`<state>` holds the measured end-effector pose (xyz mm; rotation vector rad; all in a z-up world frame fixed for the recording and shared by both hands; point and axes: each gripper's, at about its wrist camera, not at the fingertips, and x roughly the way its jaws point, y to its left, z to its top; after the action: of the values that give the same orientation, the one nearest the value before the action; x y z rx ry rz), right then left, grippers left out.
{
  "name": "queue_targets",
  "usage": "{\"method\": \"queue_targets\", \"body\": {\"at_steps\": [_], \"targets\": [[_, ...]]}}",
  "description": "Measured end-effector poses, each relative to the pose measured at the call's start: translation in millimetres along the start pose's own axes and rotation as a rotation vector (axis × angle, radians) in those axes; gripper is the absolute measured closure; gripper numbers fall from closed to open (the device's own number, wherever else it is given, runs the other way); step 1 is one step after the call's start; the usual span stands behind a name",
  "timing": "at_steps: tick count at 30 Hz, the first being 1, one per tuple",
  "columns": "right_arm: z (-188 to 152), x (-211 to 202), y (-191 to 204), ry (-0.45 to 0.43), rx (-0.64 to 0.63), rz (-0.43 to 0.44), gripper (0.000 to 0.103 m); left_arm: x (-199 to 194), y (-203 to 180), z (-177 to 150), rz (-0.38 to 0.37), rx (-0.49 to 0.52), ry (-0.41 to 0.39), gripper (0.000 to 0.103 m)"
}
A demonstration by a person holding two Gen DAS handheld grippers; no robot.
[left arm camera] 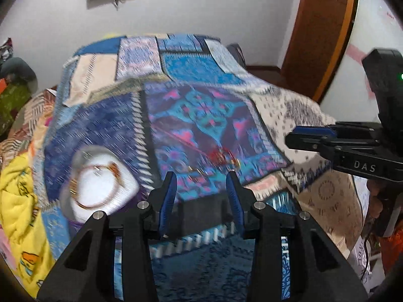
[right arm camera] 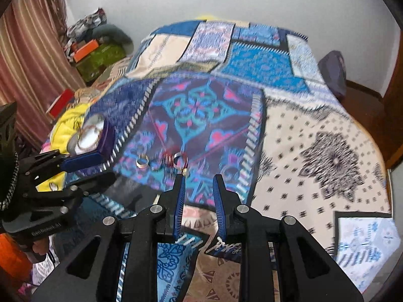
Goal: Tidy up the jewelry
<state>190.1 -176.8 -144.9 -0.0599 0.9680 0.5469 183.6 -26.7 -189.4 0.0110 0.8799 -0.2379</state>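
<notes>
A purple jewelry box (left arm camera: 100,188) with a white lining lies open on the patterned bedspread (left arm camera: 196,115), with a thin gold bangle inside; it also shows in the right wrist view (right arm camera: 93,138). A small cluster of rings and red-gold pieces (left arm camera: 221,158) lies on the spread, also seen in the right wrist view (right arm camera: 166,162), where a gold ring (right arm camera: 141,162) is clearest. My left gripper (left arm camera: 201,178) is open and empty, just short of the cluster. My right gripper (right arm camera: 199,180) is open and empty, close behind the cluster. Both views are motion-blurred.
A yellow blanket (left arm camera: 17,201) lies left of the box. Bags and an orange box (right arm camera: 85,50) sit on the floor by the striped curtain (right arm camera: 27,58). A wooden door (left arm camera: 325,25) stands at the right. The bed's front edge is under the grippers.
</notes>
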Motion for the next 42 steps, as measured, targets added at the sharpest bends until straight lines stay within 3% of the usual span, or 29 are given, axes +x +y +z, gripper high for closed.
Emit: {"method": "queue_targets", "body": {"at_steps": [7,10,16,27,32,42], "targets": [[-6.8,35.2,7.8,0.073,-0.049,0.012,0.072,34.1,5.0,-10.3,-0.01,-0.05,0.101,0.063],[-5.5,44.5,11.0,0.087,-0.056,0.022,0.072,39.9,8.6,-7.1,-0.007,-0.05,0.101,0.064],[-2.3,54.7,23.0,0.099,-0.12,0.022,0.072,50.4,13.2,0.2,0.001,-0.043,0.087,0.08],[3.5,68.4,21.1,0.103,-0.108,0.057,0.072,66.8,11.8,7.9,0.027,-0.003,0.103,0.08],[2.7,69.7,24.2,0.09,-0.133,0.033,0.08,73.5,11.9,12.0,0.013,0.001,0.111,0.08],[-2.1,56.1,18.2,0.073,-0.101,0.028,0.08,77.9,7.9,15.4,0.036,0.015,0.104,0.085]]}}
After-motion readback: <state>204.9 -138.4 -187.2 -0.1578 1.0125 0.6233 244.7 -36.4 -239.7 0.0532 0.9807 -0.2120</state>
